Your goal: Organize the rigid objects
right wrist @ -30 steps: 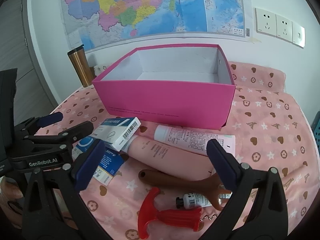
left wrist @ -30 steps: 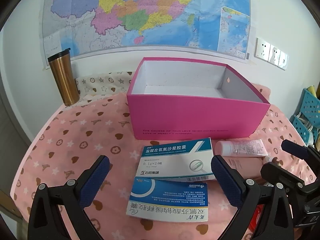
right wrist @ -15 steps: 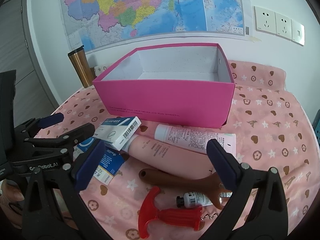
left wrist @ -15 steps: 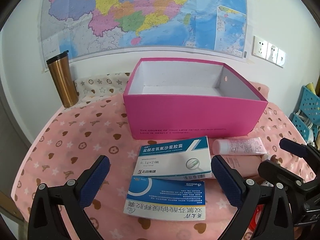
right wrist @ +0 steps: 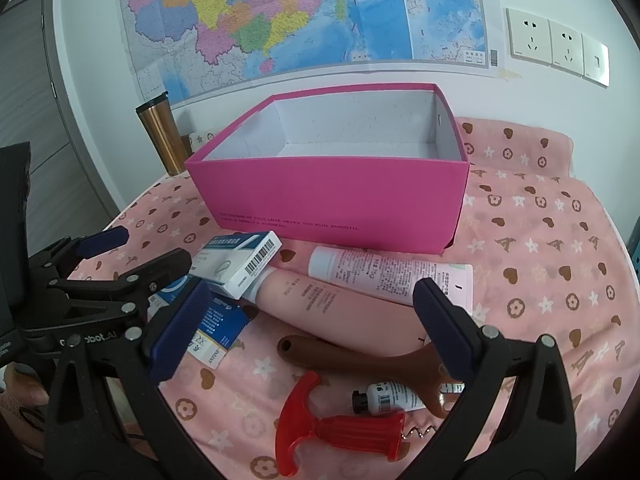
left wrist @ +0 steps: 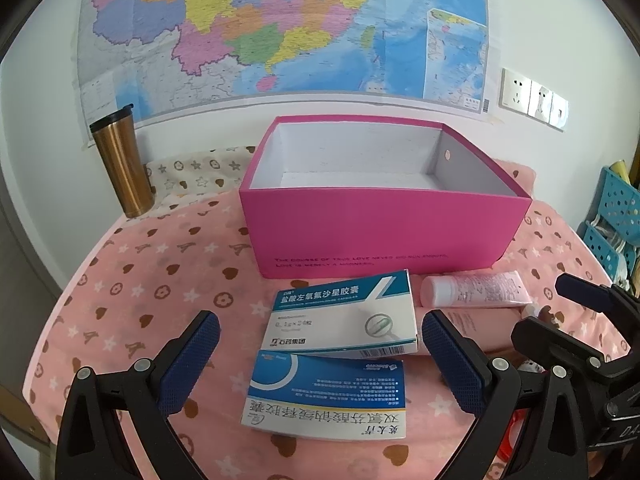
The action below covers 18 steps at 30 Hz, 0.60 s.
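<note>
An open pink box (left wrist: 376, 232) (right wrist: 336, 204) stands on the pink tablecloth with nothing visible inside. In front of it lie a white-teal medicine box (left wrist: 344, 314) (right wrist: 240, 258), a blue medicine box (left wrist: 328, 396) (right wrist: 212, 330), a white-capped pink tube (left wrist: 476, 290) (right wrist: 392, 272), a larger pink tube (right wrist: 320, 300), a brown wooden tool (right wrist: 360, 358), a small white bottle (right wrist: 388, 396) and a red corkscrew (right wrist: 340, 428). My left gripper (left wrist: 320, 356) is open around the medicine boxes. My right gripper (right wrist: 312, 328) is open above the tubes and the wooden tool.
A copper tumbler (left wrist: 122, 160) (right wrist: 160, 132) stands at the back left by the wall. A map and wall sockets (right wrist: 556, 44) are behind. Blue baskets (left wrist: 616, 216) stand at the right. The table edge falls off at the left.
My left gripper has eased back and shifted slightly, so the box and medicine boxes sit a little further left in view. The right gripper has hardly moved. Nothing was gripped.
</note>
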Motion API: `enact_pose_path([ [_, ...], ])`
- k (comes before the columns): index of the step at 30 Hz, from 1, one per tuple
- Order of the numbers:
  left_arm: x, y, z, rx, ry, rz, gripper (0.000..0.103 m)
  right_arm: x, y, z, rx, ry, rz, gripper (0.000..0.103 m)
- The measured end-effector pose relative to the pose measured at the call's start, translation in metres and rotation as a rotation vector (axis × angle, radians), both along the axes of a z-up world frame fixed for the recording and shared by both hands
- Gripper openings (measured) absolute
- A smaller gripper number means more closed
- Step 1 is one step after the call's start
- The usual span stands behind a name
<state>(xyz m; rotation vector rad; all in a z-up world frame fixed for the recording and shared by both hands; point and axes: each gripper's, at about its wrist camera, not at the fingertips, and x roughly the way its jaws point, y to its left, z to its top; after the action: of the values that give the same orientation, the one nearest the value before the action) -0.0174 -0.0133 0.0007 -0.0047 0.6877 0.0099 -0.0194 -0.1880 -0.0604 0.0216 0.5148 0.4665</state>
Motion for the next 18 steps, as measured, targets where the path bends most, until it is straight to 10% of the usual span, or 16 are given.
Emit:
enact_pose_path([
  [8, -0.004, -0.007, -0.002, -0.013, 0.012, -0.056, 0.103, 0.001, -0.016, -0.002, 0.01, 0.013, -0.025, 0.102],
  [18, -0.021, -0.045, -0.022, -0.049, 0.101, -0.346, 0.103, -0.002, -0.079, -0.026, 0.021, 0.11, -0.143, 0.102],
])
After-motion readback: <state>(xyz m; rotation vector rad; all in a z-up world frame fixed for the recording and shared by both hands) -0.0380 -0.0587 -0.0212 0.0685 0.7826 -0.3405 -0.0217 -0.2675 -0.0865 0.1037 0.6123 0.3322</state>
